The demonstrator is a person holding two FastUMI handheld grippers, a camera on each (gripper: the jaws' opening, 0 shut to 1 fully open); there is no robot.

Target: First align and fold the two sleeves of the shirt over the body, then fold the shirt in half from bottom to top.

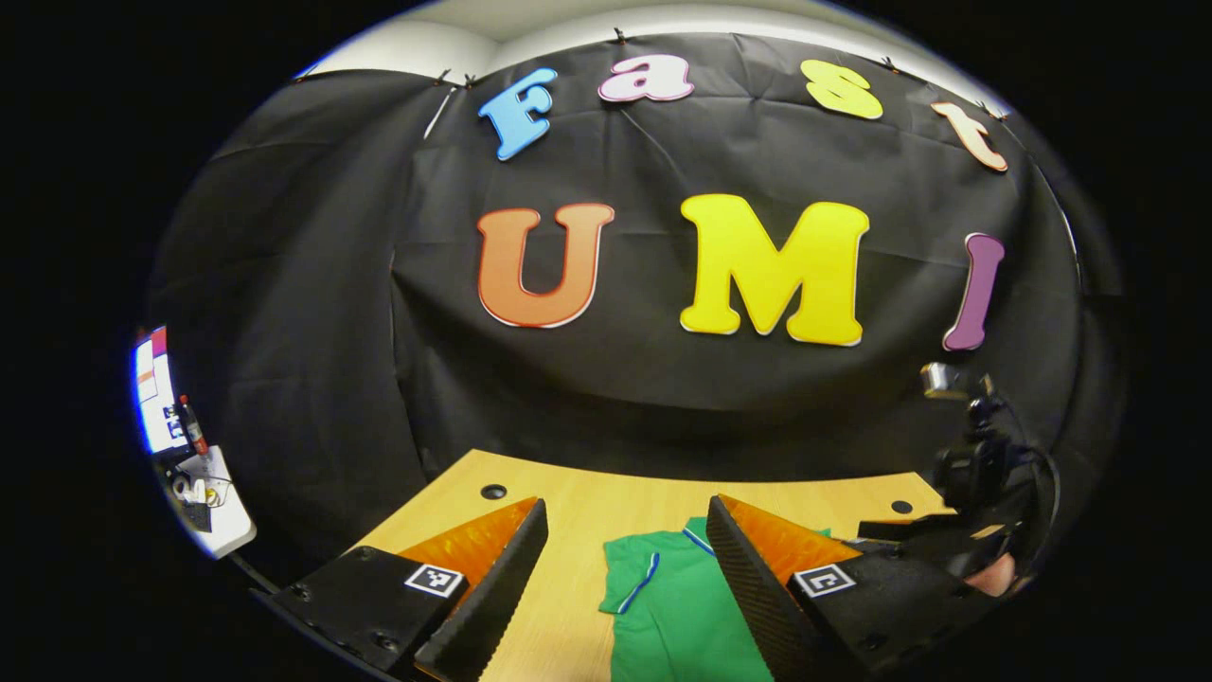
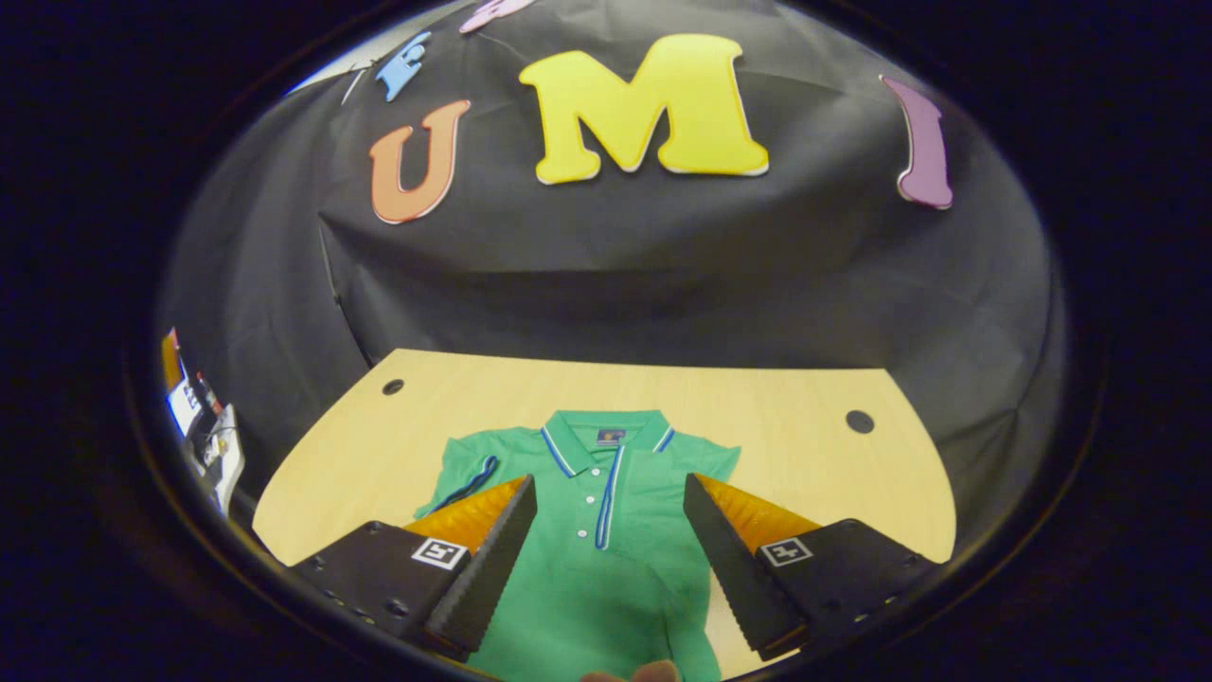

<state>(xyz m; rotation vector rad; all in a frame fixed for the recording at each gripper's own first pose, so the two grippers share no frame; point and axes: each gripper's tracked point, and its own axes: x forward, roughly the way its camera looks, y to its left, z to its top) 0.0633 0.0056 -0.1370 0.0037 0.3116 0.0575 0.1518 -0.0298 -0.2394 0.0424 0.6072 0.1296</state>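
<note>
A green polo shirt (image 2: 606, 559) with blue and white trim lies face up on the wooden table (image 2: 805, 407), collar toward the wall. In the right gripper view its left sleeve (image 2: 469, 474) looks partly turned in, and its right sleeve (image 2: 712, 462) lies spread out. My right gripper (image 2: 610, 481) hovers open over the chest. My left gripper (image 1: 627, 507) is open above the shirt's (image 1: 677, 625) sleeve edge (image 1: 632, 583). Neither holds cloth. The other gripper (image 1: 975, 474) and a hand (image 1: 994, 573) show dark at the right of the left gripper view.
The table (image 1: 587, 511) has round cable holes (image 2: 860, 421) (image 2: 393, 386) near its far corners and ends at the black cloth wall. A lit screen (image 1: 151, 388) and a small white stand (image 1: 213, 493) are off to the left.
</note>
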